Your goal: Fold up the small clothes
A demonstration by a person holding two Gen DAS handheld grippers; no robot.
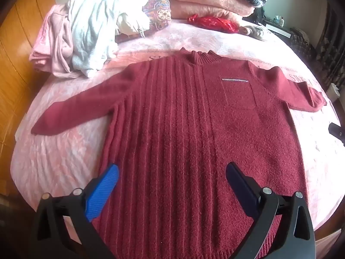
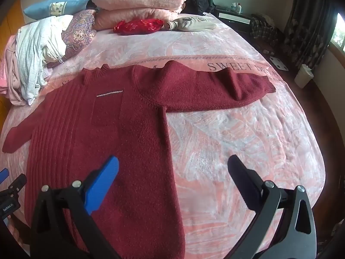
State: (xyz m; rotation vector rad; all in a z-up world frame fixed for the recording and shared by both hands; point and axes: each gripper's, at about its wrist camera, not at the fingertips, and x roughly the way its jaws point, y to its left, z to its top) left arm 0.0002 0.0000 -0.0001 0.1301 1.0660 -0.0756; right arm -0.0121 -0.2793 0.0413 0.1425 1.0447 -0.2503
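A dark red knit sweater [image 1: 194,118] lies flat, front up, on the pink bedspread [image 1: 64,151], sleeves spread out to both sides. It has a small zip chest pocket [image 1: 235,79]. My left gripper [image 1: 172,170] is open and empty, hovering over the sweater's lower body. In the right wrist view the sweater [image 2: 120,133] fills the left half, with its right sleeve [image 2: 215,90] stretched out across the bed. My right gripper [image 2: 172,164] is open and empty above the sweater's right side edge. The left gripper's edge [image 2: 8,185] shows at far left.
A pile of white and pink clothes [image 1: 82,43] sits at the back left. Folded pink blankets [image 2: 138,6], a patterned pillow [image 2: 79,30], a red pouch [image 2: 138,27] and a beige item [image 2: 194,24] lie at the head of the bed. Wooden furniture [image 1: 13,69] stands left.
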